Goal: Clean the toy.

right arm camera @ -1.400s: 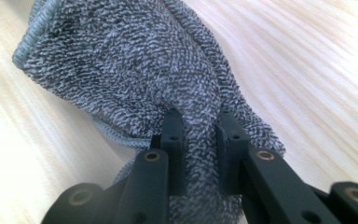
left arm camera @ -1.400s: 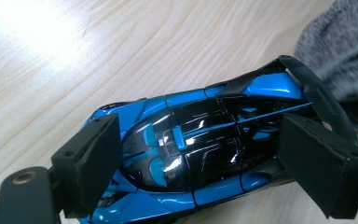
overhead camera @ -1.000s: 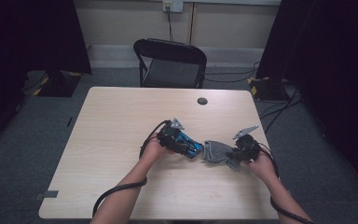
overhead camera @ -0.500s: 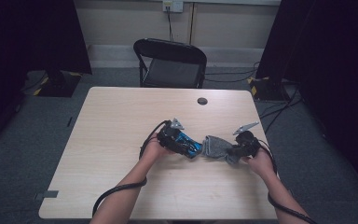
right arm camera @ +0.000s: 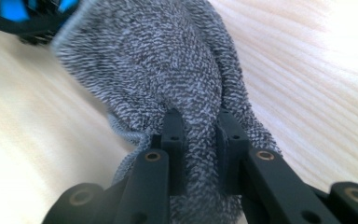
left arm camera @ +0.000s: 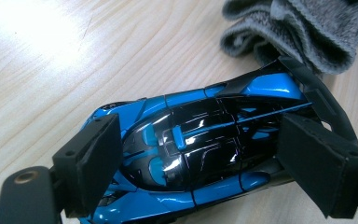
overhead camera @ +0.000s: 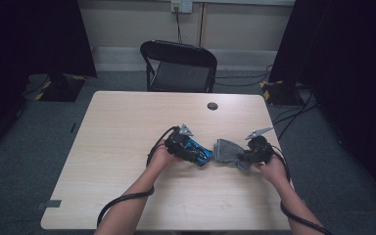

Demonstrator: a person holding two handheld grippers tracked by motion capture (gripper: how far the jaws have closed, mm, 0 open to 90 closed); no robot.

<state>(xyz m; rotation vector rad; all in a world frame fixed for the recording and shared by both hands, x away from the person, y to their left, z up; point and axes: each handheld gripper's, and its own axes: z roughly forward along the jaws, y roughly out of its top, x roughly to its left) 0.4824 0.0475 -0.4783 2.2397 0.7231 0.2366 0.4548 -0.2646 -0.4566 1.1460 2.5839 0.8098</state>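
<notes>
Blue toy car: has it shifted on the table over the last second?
No. The blue toy car sits at the same spot below the round table grommet, still clamped in the left tool.

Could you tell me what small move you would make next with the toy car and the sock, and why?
I would probably ease the blue and black toy car toward the grey knitted sock, aiming for its open end. The left gripper clamps the car across its body, the right gripper pinches a fold of the sock, and the car's tail already lies beside the sock on the pale wooden table.
</notes>
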